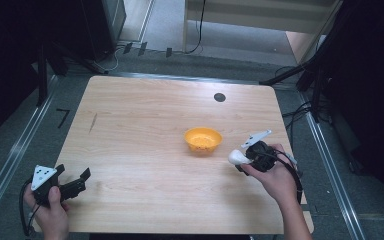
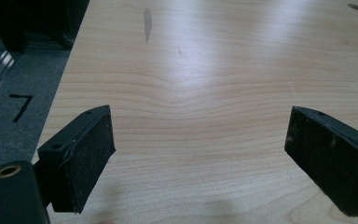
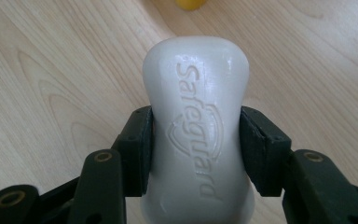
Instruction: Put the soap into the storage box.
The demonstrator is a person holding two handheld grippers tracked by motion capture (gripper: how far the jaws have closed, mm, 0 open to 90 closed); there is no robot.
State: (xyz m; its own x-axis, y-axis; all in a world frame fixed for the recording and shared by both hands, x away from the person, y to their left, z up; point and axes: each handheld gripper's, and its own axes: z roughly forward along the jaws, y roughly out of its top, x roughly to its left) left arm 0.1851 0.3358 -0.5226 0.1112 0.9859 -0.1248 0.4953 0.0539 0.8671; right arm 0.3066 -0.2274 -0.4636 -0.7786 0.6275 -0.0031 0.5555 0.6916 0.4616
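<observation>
At the counter's (image 1: 145, 120) near-left corner the left tool (image 1: 77, 181) rests idle, jaws wide apart and empty. The yellow bowl (image 1: 203, 139) waits empty mid-counter. Right of it, the right tool (image 1: 245, 156) clamps the white soap bar (image 3: 198, 126) at its waist, lifted; grasp done, placing it likely remains.

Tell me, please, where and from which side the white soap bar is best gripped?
Across its narrowed waist, coming in along its length from one end. The right tongs already hold the soap bar there: the pinched middle seats both pads and the wider ends likely stop slipping.
</observation>
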